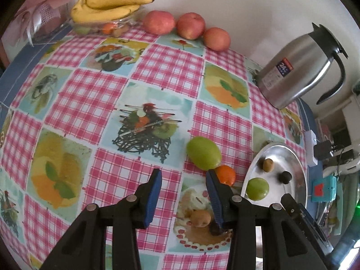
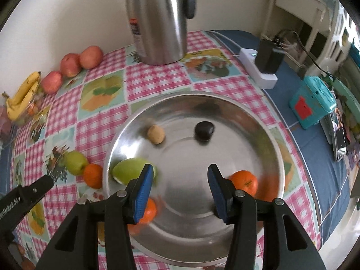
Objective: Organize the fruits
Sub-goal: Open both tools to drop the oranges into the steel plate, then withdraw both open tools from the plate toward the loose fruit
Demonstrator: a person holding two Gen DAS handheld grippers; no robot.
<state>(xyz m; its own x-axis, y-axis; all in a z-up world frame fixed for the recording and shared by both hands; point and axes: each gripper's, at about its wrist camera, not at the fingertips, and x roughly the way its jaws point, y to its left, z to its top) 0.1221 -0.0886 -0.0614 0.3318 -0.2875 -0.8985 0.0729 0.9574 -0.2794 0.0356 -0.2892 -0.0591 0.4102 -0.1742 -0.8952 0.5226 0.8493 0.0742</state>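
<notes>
A steel plate [image 2: 225, 112] holds a green fruit [image 2: 129, 172], two oranges [image 2: 245, 182] [image 2: 149, 211], a small brown fruit [image 2: 156, 134] and a dark fruit [image 2: 204, 130]. My right gripper [image 2: 178, 186] hovers open and empty over the plate. My left gripper [image 1: 183, 187] is open and empty above the tablecloth. On the cloth just ahead of it lie a green fruit [image 1: 203, 153] and an orange [image 1: 226, 175]; a brown fruit [image 1: 200, 217] and a dark fruit [image 1: 213, 228] lie between its fingers, lower down. The plate [image 1: 294, 164] is to its right.
A steel thermos jug [image 2: 157, 20] stands behind the plate. Three red apples [image 1: 190, 25] line the wall, beside a glass bowl with bananas [image 1: 110, 6]. A white power strip [image 2: 258, 69] and a teal box [image 2: 312, 103] lie right of the plate on the blue cloth.
</notes>
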